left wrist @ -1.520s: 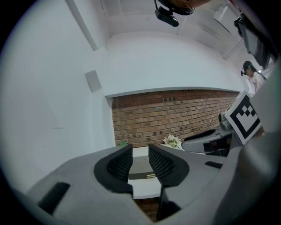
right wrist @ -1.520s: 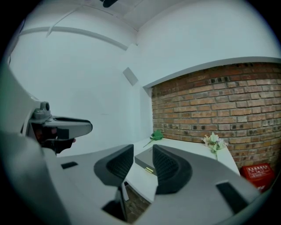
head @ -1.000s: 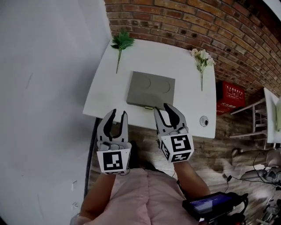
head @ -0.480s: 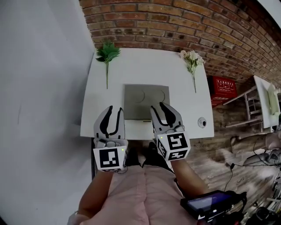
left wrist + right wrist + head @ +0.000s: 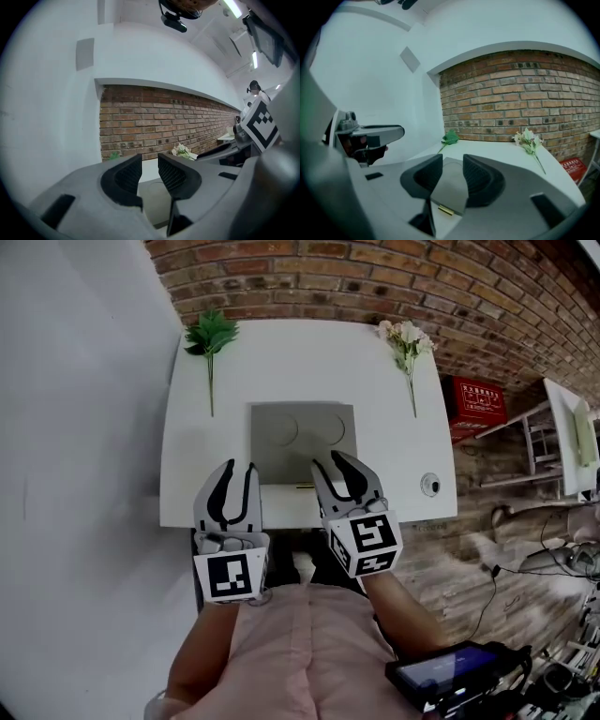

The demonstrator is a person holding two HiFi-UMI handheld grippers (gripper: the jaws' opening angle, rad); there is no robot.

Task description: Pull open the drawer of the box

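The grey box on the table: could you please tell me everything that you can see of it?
The grey box is flat, squarish and matte, like card or felt. Two faint round outlines mark its top. A small gold handle sits at the middle of its near front edge, and nothing looks pulled out. It lies flat on the white table, towards the near edge. Nothing rests on it; the right tongs hover at its front, seemingly without touching.

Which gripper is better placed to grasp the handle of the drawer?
Right. The right gripper, jaws open, points at the handle on the box front; it shows just under their gap. The left gripper, also open, aims left of the handle.
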